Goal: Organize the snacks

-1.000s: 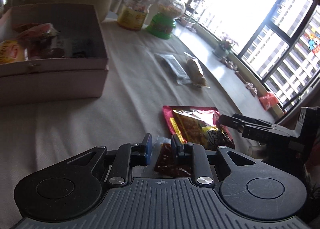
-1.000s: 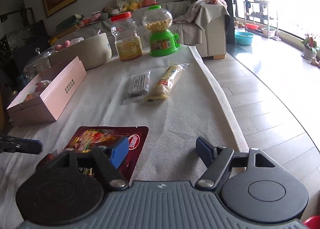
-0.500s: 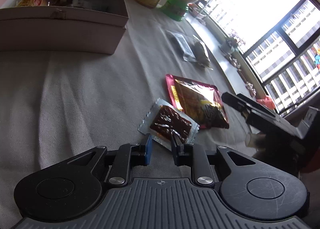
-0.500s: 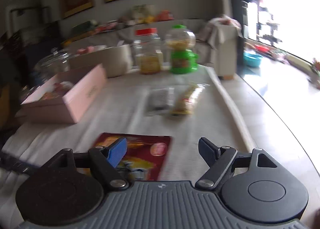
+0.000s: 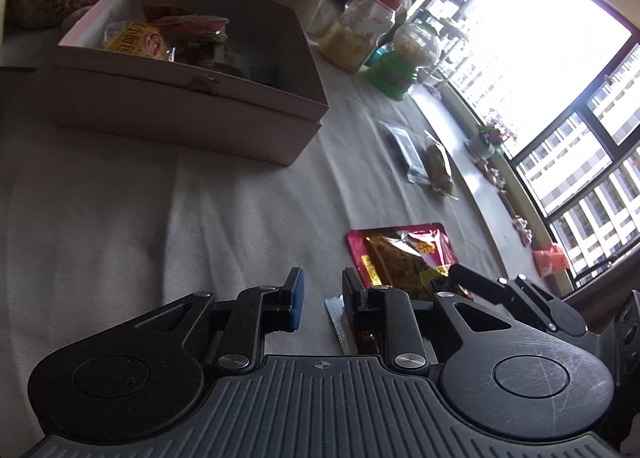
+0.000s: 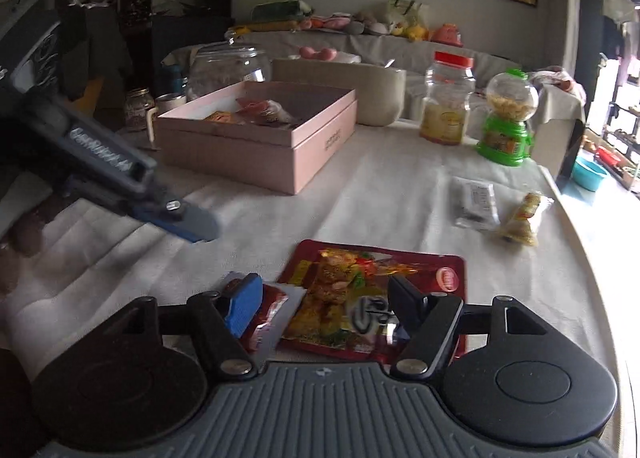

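A red snack pouch (image 6: 372, 290) lies flat on the white tablecloth; it also shows in the left wrist view (image 5: 404, 254). A small silver-edged packet of dark snack (image 5: 352, 328) lies beside it, partly under my left gripper's right finger, and shows in the right wrist view (image 6: 272, 314). My left gripper (image 5: 320, 298) is open and empty, just left of that packet. My right gripper (image 6: 324, 302) is open, low over the near end of the red pouch. A pink open box (image 6: 320, 138) holding several snacks stands further back.
A dark packet (image 6: 476, 198) and a yellow snack bar (image 6: 524, 218) lie at the right near the table's edge. A red-lidded jar (image 6: 448, 98), a green candy dispenser (image 6: 506, 118), a beige tub (image 6: 376, 94) and a glass jar (image 6: 228, 66) stand at the back.
My left gripper has opened wider and shifted left, off the small dark packet. My right gripper has swung left, over the red pouch, with the box now ahead.
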Available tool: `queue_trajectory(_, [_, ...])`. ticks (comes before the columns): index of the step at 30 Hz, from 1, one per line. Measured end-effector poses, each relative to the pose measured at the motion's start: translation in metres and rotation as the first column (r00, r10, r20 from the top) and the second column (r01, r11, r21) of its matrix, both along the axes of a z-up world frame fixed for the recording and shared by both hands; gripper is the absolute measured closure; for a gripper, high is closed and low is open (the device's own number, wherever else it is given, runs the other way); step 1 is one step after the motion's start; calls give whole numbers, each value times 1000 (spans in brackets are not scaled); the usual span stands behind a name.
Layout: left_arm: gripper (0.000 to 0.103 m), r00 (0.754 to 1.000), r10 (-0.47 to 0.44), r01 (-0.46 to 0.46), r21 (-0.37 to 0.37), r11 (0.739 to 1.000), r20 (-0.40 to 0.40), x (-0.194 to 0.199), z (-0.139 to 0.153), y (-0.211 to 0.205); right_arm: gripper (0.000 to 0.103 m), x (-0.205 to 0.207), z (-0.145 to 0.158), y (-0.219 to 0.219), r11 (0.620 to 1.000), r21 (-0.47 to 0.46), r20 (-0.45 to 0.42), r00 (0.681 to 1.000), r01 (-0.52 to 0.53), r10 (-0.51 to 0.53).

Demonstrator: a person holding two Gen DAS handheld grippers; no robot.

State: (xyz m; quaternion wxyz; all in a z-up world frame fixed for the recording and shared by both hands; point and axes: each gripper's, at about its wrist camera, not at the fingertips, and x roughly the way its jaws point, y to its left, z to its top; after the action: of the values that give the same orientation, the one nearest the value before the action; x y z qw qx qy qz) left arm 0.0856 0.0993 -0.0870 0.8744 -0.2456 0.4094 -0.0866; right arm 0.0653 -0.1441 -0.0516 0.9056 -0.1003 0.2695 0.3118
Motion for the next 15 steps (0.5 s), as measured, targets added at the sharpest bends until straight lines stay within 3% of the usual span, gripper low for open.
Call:
queue_trajectory(5, [79, 998, -55, 55, 6, 998, -16, -13, -1, -11, 30, 13, 1, -37, 986, 19, 19, 986, 166, -166])
queue_trajectory(9, [79, 991, -134, 133, 79, 988, 16, -12, 4, -44, 29, 33, -7, -71, 936, 46, -31, 937, 350, -349])
queue_trajectory(11, [79, 973, -226, 213, 183, 960, 49, -15, 9, -72, 28, 43, -13, -86, 907, 77, -115, 907, 414, -404])
queue_trajectory(13, [79, 943, -328, 303, 270, 914, 52, -19, 11, -98, 28, 51, -19, -101, 889, 129, -203, 889, 440, -410])
queue_trajectory(15, [78, 920, -390, 359, 322, 876, 36, -22, 8, -115, 27, 52, -20, -109, 878, 173, -225, 886, 446, -405])
